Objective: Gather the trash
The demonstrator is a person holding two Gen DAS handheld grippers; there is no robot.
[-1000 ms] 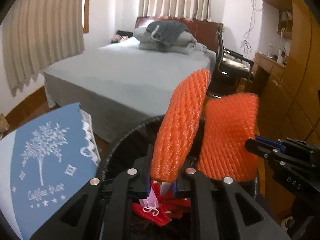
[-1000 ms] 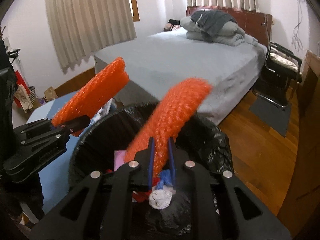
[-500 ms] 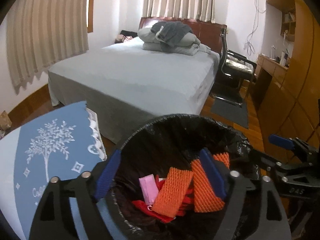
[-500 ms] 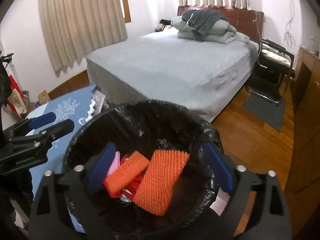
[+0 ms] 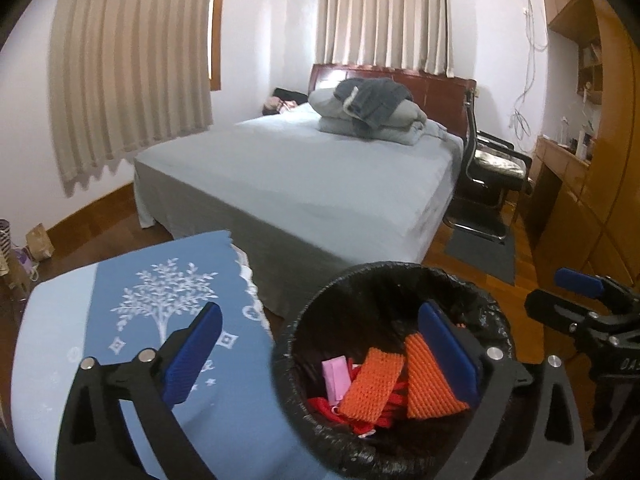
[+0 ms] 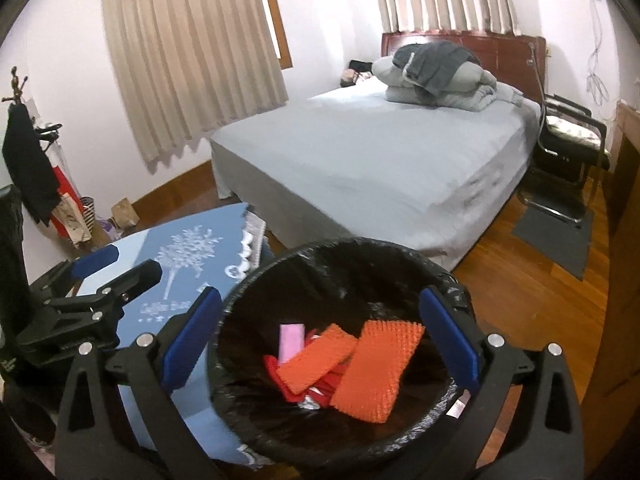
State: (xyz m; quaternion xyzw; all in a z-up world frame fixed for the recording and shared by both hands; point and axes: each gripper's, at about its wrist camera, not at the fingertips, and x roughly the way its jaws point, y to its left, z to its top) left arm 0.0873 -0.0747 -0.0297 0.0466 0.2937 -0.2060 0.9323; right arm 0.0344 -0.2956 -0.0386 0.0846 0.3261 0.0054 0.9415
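Observation:
A black-lined trash bin [image 5: 384, 276] [image 6: 320, 252] stands beside the table. Two orange foam nets [image 5: 372, 384] [image 6: 376, 368] lie inside it on red scraps and a pink piece [image 6: 290, 342]. My left gripper [image 5: 320, 356] is open and empty, above the bin's left rim and the table edge. My right gripper [image 6: 320, 340] is open and empty, spread above the bin. The right gripper shows in the left wrist view [image 5: 580, 300], the left gripper in the right wrist view [image 6: 112, 276].
A table with a blue tree-print cloth [image 5: 140, 320] [image 6: 180, 264] sits left of the bin. A grey bed [image 5: 312, 176] lies behind. A black chair [image 5: 492, 168] and wooden cabinets [image 5: 592, 200] stand at right. Bags [image 6: 76, 220] sit by the left wall.
Both grippers opened and let the orange foam nets fall into the bin. Both then lifted back a little and the left one shifted left over the table edge.

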